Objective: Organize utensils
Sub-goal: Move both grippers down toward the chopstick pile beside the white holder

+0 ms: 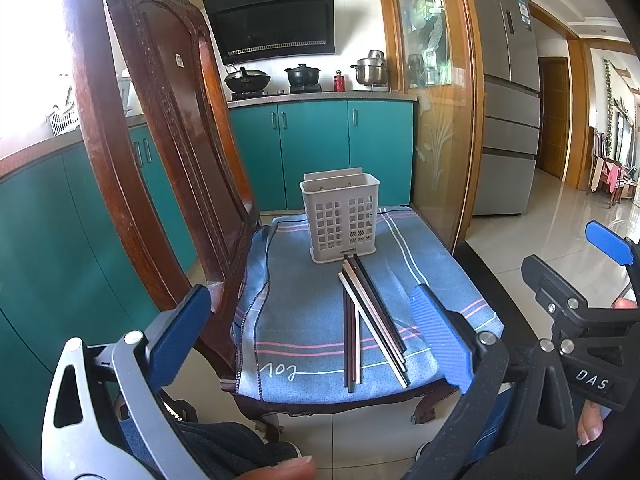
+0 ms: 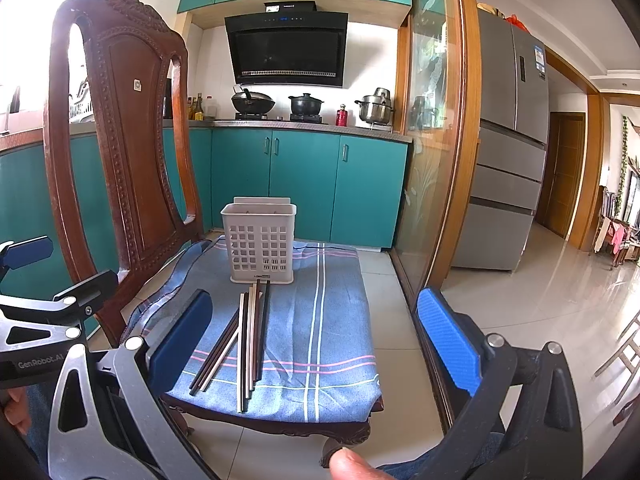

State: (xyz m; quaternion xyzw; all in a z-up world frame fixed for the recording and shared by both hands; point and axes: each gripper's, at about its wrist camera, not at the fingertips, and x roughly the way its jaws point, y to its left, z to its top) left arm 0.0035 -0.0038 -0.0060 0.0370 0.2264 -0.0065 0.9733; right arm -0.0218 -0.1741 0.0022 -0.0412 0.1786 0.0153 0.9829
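Note:
A white perforated utensil holder (image 1: 341,219) stands upright at the far side of a chair seat covered by a blue striped cloth (image 1: 296,320). Several dark and pale chopsticks (image 1: 370,320) lie loose on the cloth in front of it. The holder (image 2: 260,244) and chopsticks (image 2: 244,340) also show in the right wrist view. My left gripper (image 1: 308,332) is open and empty, held above the seat's near edge. My right gripper (image 2: 316,340) is open and empty, at the same height to the right; part of it (image 1: 580,280) shows in the left wrist view.
The carved wooden chair back (image 1: 160,140) rises on the left of the seat. A glass sliding door with a wooden frame (image 2: 436,140) stands to the right. Teal cabinets (image 2: 300,184) with a stove and pots are behind. Tiled floor (image 2: 520,300) surrounds the chair.

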